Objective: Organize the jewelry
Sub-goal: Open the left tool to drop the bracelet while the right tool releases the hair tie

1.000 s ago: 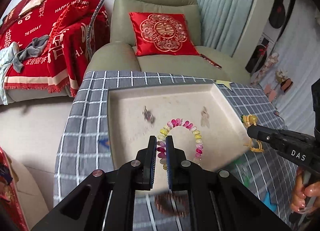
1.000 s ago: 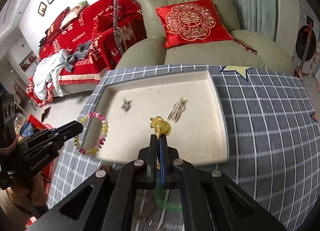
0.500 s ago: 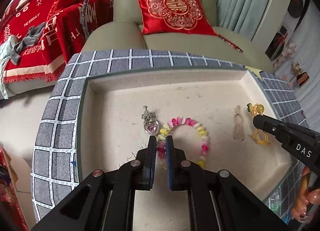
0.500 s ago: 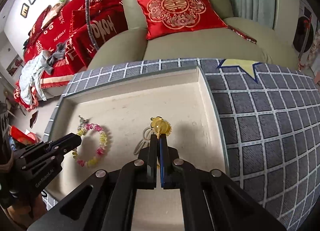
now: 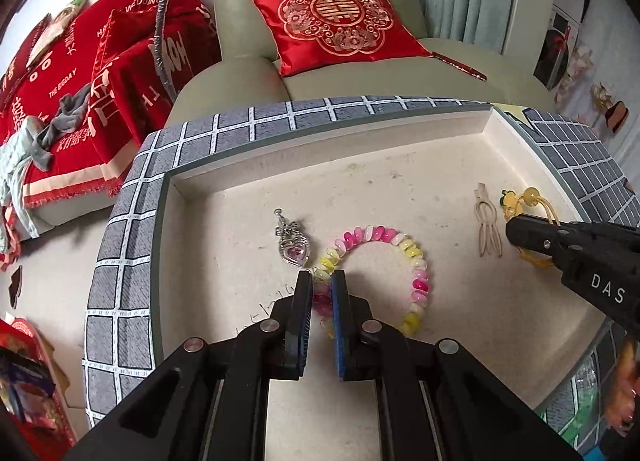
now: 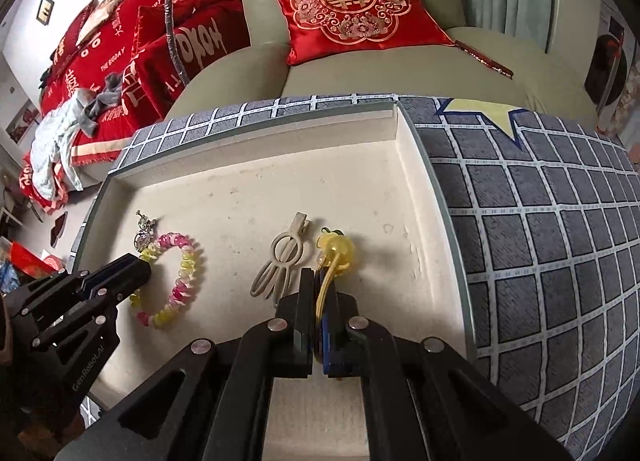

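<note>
While both pieces hang low inside the cream tray [image 5: 400, 133], each tool has its jaws nearly closed on jewelry. The left gripper [image 5: 321, 285] pinches the near-left arc of the pink-and-yellow bead bracelet [image 5: 416, 261], whose loop spreads ahead and to the right of the fingertips, apparently lying on the tray floor. The silver heart pendant [image 5: 295, 250] lies just beside that loop on its left, so opening here risks nudging it. The right gripper [image 6: 320, 281] clamps the cord of the yellow bead hair tie [image 6: 338, 249]; the bead sits straight ahead of the tips, near the tray's right wall. The beige hair clip [image 6: 280, 261] lies just left of it, long axis running roughly along the gripper's line. Judging by this, release comes next: each piece already sits before its own tool, the two well apart.
</note>
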A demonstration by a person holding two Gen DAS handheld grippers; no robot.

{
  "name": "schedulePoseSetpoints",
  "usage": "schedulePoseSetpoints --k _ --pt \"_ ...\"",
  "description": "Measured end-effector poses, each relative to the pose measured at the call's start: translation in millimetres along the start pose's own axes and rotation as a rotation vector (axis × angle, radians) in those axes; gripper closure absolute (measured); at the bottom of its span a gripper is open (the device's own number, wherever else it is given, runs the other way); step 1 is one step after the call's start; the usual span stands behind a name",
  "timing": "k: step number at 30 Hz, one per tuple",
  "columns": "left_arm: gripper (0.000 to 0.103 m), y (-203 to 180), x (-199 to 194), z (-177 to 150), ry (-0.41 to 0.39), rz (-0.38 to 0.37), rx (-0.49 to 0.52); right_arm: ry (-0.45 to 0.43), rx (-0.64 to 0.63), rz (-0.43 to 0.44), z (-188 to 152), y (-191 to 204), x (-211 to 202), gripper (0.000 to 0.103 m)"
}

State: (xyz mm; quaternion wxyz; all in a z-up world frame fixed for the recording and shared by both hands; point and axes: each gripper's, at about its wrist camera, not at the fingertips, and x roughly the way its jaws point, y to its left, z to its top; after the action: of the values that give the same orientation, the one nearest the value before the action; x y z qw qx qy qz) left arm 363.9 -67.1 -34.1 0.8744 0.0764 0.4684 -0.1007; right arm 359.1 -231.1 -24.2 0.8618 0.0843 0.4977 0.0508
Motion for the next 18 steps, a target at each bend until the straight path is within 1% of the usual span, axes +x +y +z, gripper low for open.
schedulePoseSetpoints --k 5,9,10,12,13,14,16,18 --pt "0.079 -2 -8 1 -0.025 0.009 0.014 -0.001 0.042 0.035 1 -5 -7 0.099" --pt "0.079 -1 -13 1 -0.034 0.015 0.001 -0.007 0.070 0.072 1 -6 -14 0.099" --pt "0.079 0 -14 2 -0.035 0.018 -0.002 -0.004 0.076 0.082 1 -6 -15 0.096" --pt "0.079 0 -15 2 -0.035 0.020 -0.003 0.002 0.086 0.094 0 -6 -15 0.068" --pt "0.079 0 -15 2 -0.035 0.021 -0.002 0.001 0.087 0.092 0 -5 -16 0.035" --pt "0.079 0 -16 2 -0.037 0.022 -0.001 -0.012 0.087 0.087 -1 -4 -18 0.026" --pt "0.079 0 -18 2 -0.046 0.021 -0.001 -0.037 0.087 0.085 -1 -3 -24 0.026" --pt "0.079 1 -21 2 -0.052 0.018 -0.009 -0.048 0.106 0.114 0 -4 -31 0.026"
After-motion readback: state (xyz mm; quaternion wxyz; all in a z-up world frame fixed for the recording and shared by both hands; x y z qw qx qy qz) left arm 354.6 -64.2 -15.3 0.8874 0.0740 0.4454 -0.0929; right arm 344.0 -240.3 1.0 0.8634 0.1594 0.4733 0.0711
